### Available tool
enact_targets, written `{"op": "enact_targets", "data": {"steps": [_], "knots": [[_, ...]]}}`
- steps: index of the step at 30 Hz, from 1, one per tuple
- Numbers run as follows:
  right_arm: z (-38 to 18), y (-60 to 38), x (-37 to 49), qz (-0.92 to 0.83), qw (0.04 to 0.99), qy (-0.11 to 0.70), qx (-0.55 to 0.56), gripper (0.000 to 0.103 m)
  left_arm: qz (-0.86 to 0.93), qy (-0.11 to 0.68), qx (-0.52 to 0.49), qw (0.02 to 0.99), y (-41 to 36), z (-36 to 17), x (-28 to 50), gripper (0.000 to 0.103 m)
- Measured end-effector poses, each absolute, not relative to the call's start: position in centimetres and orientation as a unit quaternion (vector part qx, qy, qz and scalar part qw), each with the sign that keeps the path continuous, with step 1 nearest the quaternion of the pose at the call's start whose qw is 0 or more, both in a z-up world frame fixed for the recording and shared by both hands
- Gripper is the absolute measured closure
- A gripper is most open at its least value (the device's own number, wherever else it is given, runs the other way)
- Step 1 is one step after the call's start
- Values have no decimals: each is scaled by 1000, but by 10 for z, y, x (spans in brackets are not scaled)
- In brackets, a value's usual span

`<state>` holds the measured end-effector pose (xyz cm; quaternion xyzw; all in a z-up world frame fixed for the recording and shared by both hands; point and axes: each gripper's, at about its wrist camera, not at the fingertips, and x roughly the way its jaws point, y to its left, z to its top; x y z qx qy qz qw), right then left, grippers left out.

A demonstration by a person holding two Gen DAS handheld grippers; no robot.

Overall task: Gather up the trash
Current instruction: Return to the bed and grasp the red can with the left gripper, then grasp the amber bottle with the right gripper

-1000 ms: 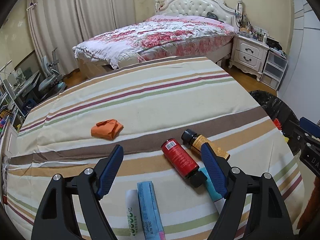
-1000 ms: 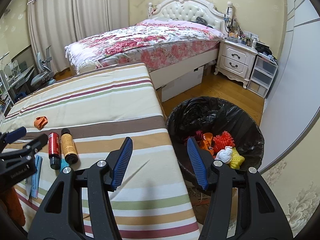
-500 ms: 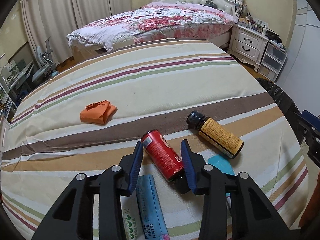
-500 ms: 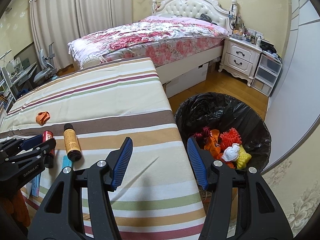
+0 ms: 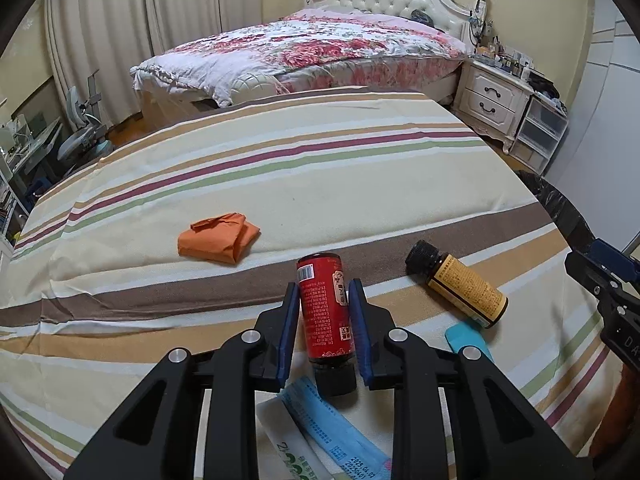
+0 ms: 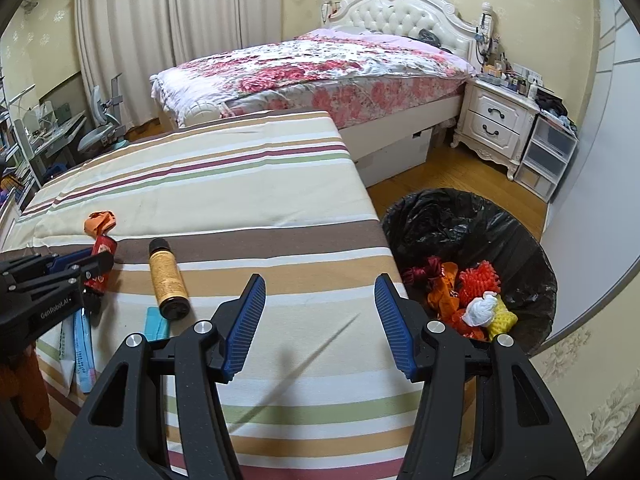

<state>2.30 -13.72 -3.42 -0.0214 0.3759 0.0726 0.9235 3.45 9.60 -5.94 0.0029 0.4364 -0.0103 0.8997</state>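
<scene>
Your left gripper was closing on the red bottle near the table's front edge; right gripper stood spread, empty. Next, I reckon: lift and carry it to the bin.

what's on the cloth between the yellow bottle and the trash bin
Nothing: in the right wrist view the striped cloth is bare from the yellow bottle to its edge by the trash bin.

This is a bedroom in a home. A bed with a white tufted headboard and a pink floral quilt stands against patterned yellow wallpaper. Beside it is a white carved nightstand crowded with small bottles, then clear plastic drawers. Long pale curtains cover the far wall, the floor is wood, and a desk chair sits at the left
</scene>
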Motion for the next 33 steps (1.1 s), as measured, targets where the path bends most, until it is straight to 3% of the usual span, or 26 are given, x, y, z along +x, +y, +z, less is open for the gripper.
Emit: {"op": "enact_targets", "data": {"steps": [25, 27, 33], "knots": [[-48, -40, 37, 167, 896, 406, -73, 48, 54, 407, -35, 911, 178, -40, 15, 78], [-51, -37, 40, 168, 893, 409, -78, 52, 59, 407, -37, 911, 184, -41, 14, 78], [-59, -32, 45, 170, 885, 425, -84, 77, 67, 402, -36, 912, 189, -43, 9, 78]]}}
